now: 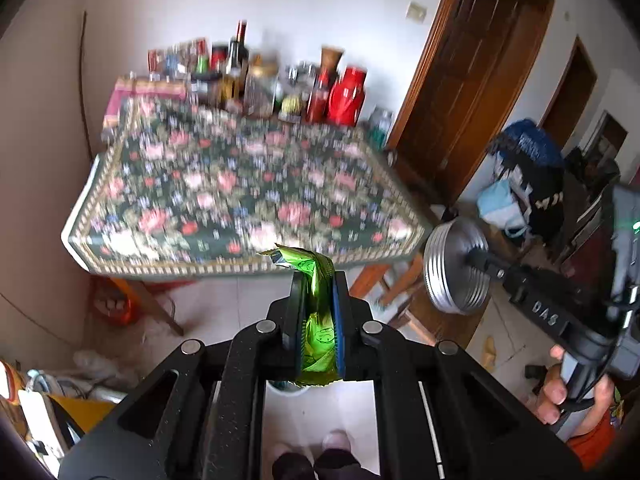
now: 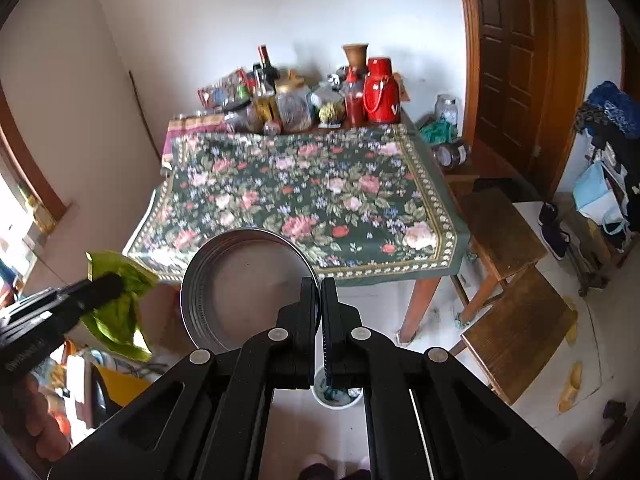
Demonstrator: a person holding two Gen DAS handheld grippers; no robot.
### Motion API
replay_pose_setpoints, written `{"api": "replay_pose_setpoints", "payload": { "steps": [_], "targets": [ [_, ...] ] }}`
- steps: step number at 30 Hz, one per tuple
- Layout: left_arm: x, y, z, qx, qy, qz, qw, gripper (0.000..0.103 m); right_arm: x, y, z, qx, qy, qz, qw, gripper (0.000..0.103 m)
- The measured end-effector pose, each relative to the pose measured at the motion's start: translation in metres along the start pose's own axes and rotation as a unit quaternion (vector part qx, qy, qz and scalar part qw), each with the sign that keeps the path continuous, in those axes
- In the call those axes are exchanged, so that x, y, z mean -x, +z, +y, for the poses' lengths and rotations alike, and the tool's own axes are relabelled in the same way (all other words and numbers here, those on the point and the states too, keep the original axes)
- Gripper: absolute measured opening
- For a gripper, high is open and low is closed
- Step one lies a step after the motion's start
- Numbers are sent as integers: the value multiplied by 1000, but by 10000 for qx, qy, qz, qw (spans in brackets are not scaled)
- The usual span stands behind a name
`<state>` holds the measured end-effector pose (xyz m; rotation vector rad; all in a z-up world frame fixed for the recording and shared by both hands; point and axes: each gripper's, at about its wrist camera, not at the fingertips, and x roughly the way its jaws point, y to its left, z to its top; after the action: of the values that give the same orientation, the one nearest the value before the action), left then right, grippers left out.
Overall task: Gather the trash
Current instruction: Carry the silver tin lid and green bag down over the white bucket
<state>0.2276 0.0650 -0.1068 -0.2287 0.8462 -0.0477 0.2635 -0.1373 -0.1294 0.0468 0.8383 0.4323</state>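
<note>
While the left wrist view looks down past the flowery tabletop (image 1: 240,184), the left hand-held gripper (image 1: 318,312) is squeezed tight on a shiny green wrapper (image 1: 316,300). The wrapper sticks out above and below the pads. Off to the side, the right hand-held gripper (image 1: 486,266) holds a round metal lid (image 1: 452,264) by its rim, out in the air beside the tabletop. A hand (image 1: 568,396) grips its handle.

From the right wrist view, the right hand-held gripper (image 2: 321,300) is pinched almost closed on the thin edge of the metal lid (image 2: 248,288). The green wrapper (image 2: 120,304) hangs from the other gripper, low on the left. A small white bin (image 2: 340,394) sits on the floor right under the jaws, with some stuff already inside.

I think both pieces of trash are picked up now. What is left is to drop them in the bin. The cloth looks bare, with jars and bottles (image 2: 304,96) only at the back
</note>
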Motion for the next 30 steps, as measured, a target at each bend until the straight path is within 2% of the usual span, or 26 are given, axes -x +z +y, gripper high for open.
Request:
{"api": "replay_pose_setpoints", "payload": {
  "steps": [7,11,14,17,19,24,30],
  "targets": [
    [-97,-40,3,289,116,669,9973,10,-58,-30,-27,146,57,429,9990,3],
    [-165,-77,17,623,204,1123,9915,10,-104,-54,-47,107,76,748,9971,3],
    [-216,-111,33,927,146,1478,9846,10,-140,-76,-61,48,20,959,9954,3],
    [-262,-144,50,1385,-210,1809,9735,10,-179,-102,-76,-12,-42,1188,9929,3],
    [-291,-165,60,1560,-284,1976,9674,10,-203,-122,-86,-50,-82,1319,9912,3],
    [-368,-214,74,1624,-264,2291,9594,11,-260,-171,-107,-127,-220,1625,9864,3],
    [-460,-268,93,1631,-72,2665,9499,12,-321,-226,-123,-219,-374,1923,9804,3]
  ]
}}
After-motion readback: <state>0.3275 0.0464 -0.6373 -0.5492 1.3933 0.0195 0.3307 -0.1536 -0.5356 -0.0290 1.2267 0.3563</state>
